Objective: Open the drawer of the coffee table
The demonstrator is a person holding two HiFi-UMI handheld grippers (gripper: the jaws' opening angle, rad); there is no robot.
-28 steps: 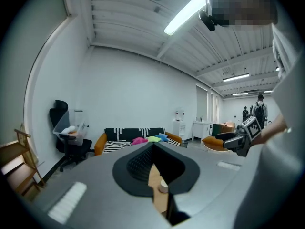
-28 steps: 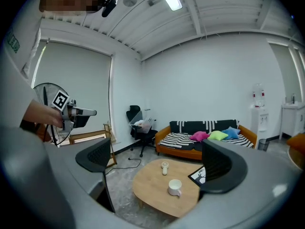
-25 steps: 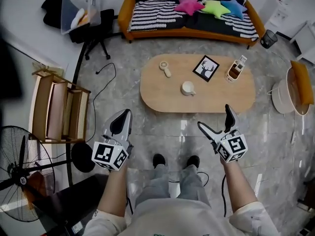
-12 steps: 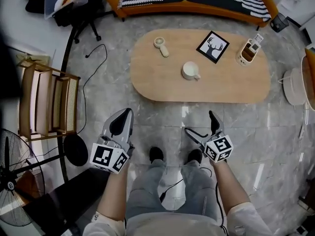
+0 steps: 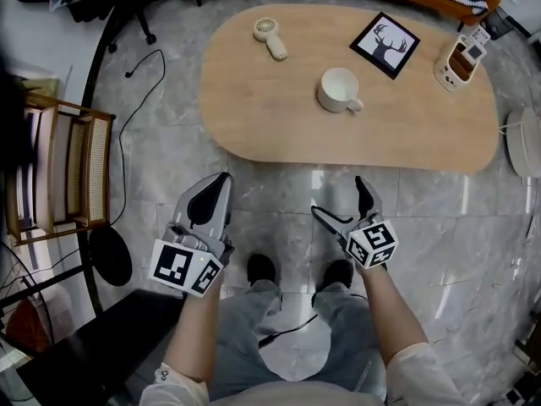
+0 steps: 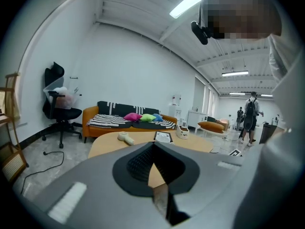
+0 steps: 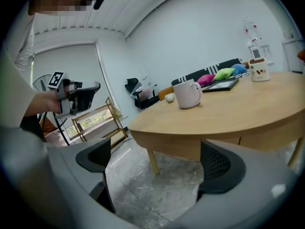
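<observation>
**Approach step, not at the drawer yet**

We're standing short of the coffee table (image 5: 279,108), which fills the upper half of the head view. Both grippers sit low-centre, well apart from its near edge. The left gripper (image 5: 218,184) has its jaws pressed together w/ nothing in them; the right gripper (image 5: 338,197) has jaws wide and empty. Can't really make out the drawer, prob behind the panel (image 7: 190,144) under the worktop rim. Next imo: get lower + closer, find the pull.
</observation>
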